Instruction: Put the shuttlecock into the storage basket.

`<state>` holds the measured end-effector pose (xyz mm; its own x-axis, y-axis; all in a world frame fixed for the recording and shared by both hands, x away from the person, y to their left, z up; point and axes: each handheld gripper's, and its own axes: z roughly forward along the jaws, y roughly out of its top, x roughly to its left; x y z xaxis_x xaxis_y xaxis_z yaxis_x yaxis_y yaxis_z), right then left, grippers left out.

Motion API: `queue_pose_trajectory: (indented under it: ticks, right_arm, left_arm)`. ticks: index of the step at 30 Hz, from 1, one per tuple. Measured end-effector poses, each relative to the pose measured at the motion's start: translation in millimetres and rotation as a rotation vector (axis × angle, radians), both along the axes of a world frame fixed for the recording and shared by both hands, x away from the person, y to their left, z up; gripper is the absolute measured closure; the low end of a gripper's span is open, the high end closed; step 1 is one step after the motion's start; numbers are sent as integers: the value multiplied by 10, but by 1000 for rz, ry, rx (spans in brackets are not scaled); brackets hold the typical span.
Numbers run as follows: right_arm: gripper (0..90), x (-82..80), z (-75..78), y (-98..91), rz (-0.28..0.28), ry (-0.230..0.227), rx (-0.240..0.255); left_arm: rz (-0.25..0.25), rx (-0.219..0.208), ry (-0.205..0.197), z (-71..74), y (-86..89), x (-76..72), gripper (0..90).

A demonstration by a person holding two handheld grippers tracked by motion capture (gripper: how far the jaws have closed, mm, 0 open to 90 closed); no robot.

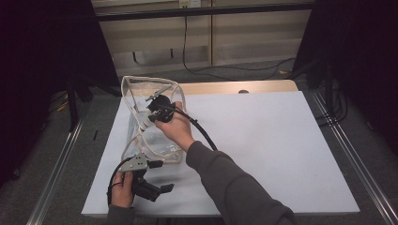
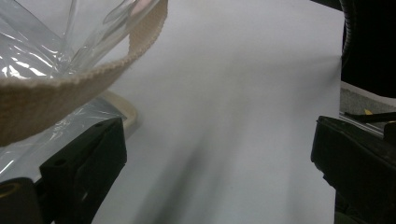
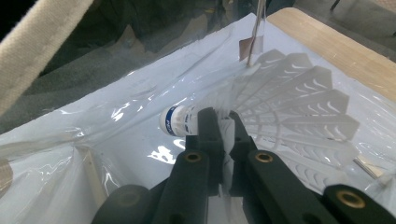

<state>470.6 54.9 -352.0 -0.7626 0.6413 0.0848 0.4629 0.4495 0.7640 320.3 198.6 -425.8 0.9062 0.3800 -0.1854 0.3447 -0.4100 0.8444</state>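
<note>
Inside the clear bag (image 1: 152, 117) at ten o'clock on the table (image 1: 263, 140), right gripper (image 3: 223, 128) clamps a shuttlecock (image 3: 280, 112). Left gripper (image 1: 155, 180), jaws apart, idles at seven o'clock. Risk: feathers snag the floppy bag on release, likely crushing them.

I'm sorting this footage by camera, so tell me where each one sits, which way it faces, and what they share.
High view: above the person's side, facing forward and down on the table; both forearms, left gripper, right gripper in the clear bag.
Left gripper view: on the left gripper, level across the table; open jaws, bag strap.
Right gripper view: on the right gripper, looking into the bag; jaws shut on a shuttlecock.
Shared: the bag appears in all three.
</note>
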Motion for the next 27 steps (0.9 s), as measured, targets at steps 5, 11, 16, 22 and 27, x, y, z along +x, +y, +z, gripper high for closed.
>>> queue_pose_trajectory:
  ticks: [5,11,16,22,27]
  right_arm:
    - [887,11,-6,0,-8,-3,-5]
    - [886,18,-31,19,1,-2,-12]
    - [886,25,-51,35,7,-2,-16]
    - [885,22,-76,59,18,-6,-18]
    - [885,15,-93,77,31,-3,-29]
  left_arm:
    - [1,-1,0,0,2,0,35]
    - [-1,3,-1,-1,5,5,35]
    - [-1,3,-1,-1,5,4,35]
    - [-1,0,1,-5,1,3,35]
    - [-2,9,0,-2,7,7,35]
